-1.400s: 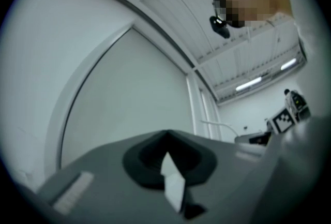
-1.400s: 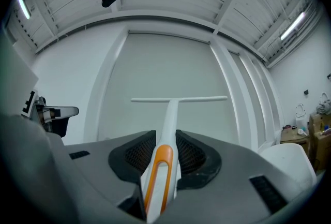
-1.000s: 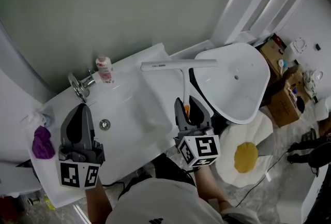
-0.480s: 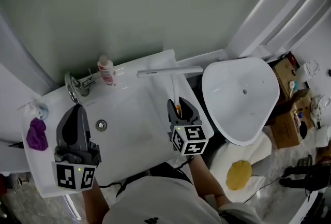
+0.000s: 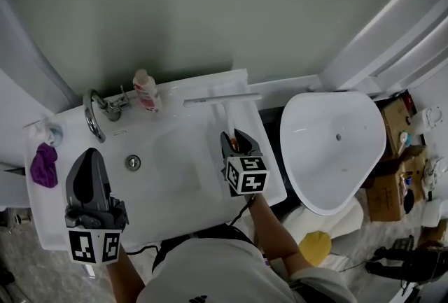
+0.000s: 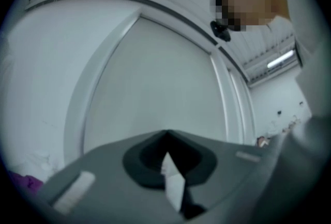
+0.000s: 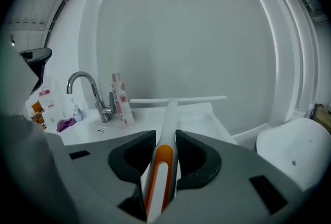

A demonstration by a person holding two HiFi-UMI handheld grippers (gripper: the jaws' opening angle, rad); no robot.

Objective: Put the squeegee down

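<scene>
My right gripper (image 5: 231,139) clamps the squeegee (image 5: 222,99) by its handle, blade near the sink (image 5: 171,165) back rim; left gripper (image 5: 88,154) pressed together.

Bottle (image 5: 145,90) stands beside the chrome tap (image 5: 94,116); purple cloth (image 5: 43,164) lies on the sink's (image 5: 50,228) left rim

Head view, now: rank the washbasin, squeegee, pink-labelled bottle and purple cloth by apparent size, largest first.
1. washbasin, by far the largest
2. squeegee
3. pink-labelled bottle and purple cloth: these look about alike in this view, so they are not ranked against each other.
</scene>
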